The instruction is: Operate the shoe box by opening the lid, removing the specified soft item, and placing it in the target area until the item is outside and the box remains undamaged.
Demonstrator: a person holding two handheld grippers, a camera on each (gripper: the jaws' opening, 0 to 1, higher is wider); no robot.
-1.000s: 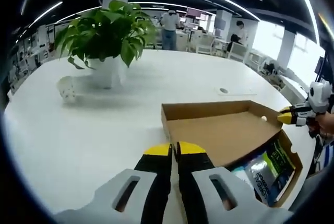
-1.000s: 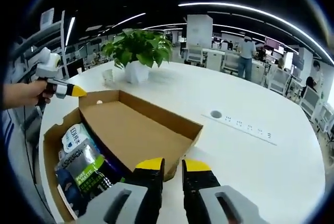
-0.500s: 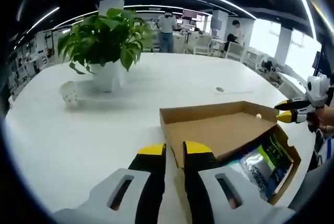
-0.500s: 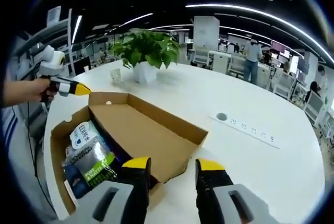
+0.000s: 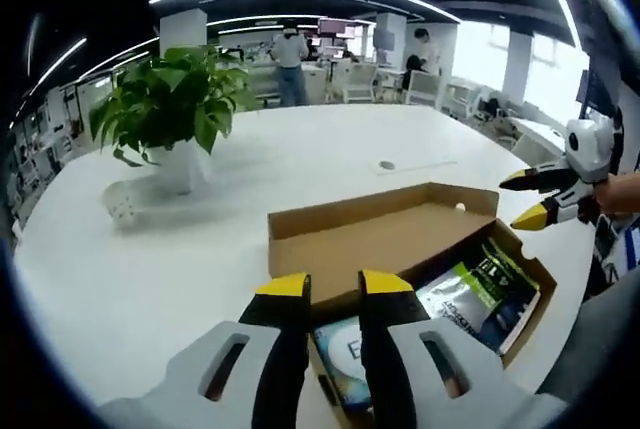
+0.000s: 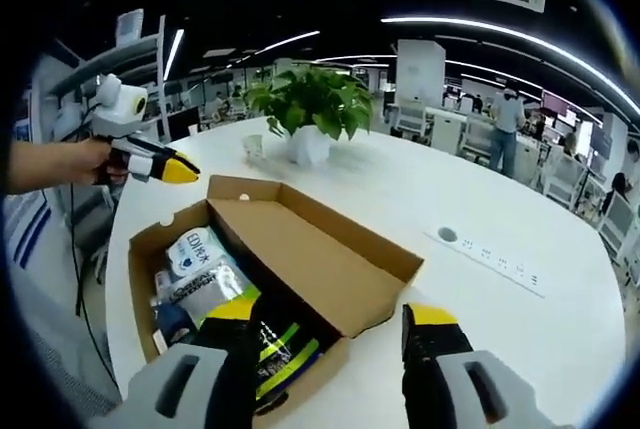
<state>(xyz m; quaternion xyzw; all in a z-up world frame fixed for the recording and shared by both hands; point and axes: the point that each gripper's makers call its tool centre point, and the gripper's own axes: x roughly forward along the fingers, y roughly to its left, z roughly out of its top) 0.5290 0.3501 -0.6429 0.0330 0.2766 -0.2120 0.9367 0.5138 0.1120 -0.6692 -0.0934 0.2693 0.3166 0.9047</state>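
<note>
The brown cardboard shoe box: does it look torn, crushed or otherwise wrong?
No damage stands out. The brown cardboard shoe box sits open on the white table, its lid raised, with soft plastic packets lying inside. The walls that show look straight.

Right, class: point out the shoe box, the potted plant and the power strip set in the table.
shoe box (image 6: 300,254), right gripper view, on the inner face of its open lid.
potted plant (image 5: 165,109), left gripper view, on its leaves.
power strip (image 6: 497,259), right gripper view, on its middle.
</note>
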